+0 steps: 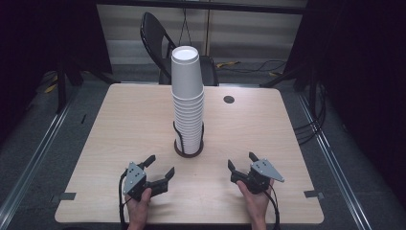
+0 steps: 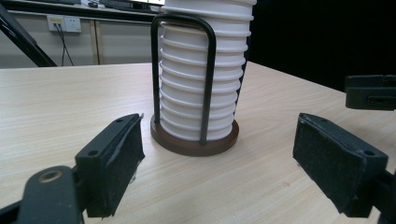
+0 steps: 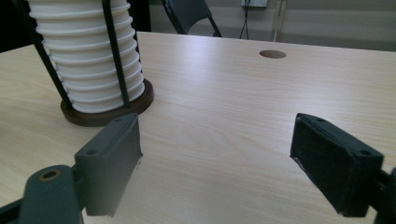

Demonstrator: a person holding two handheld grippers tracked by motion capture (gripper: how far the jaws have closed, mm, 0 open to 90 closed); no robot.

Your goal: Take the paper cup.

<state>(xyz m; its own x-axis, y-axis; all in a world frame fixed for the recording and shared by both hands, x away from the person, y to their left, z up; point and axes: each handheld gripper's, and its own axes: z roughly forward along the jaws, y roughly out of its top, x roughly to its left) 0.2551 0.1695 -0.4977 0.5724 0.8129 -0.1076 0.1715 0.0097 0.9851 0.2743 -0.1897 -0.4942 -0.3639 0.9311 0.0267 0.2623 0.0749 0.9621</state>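
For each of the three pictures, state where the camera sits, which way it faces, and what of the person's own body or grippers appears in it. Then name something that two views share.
High view: above the person's side, looking forward and down on the table; both hands, left gripper, right gripper.
Left gripper view: low on the gripper, facing the stack of cups in its holder; own open fingers.
Right gripper view: low, facing across the table; own open fingers.
Shared: the cups and holder; the table hole in the high and right gripper views.

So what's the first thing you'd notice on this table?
The tall stack of white paper cups, standing in a dark wire holder at the middle of the wooden table. Next, the left gripper and right gripper near the front edge, jaws open and empty.
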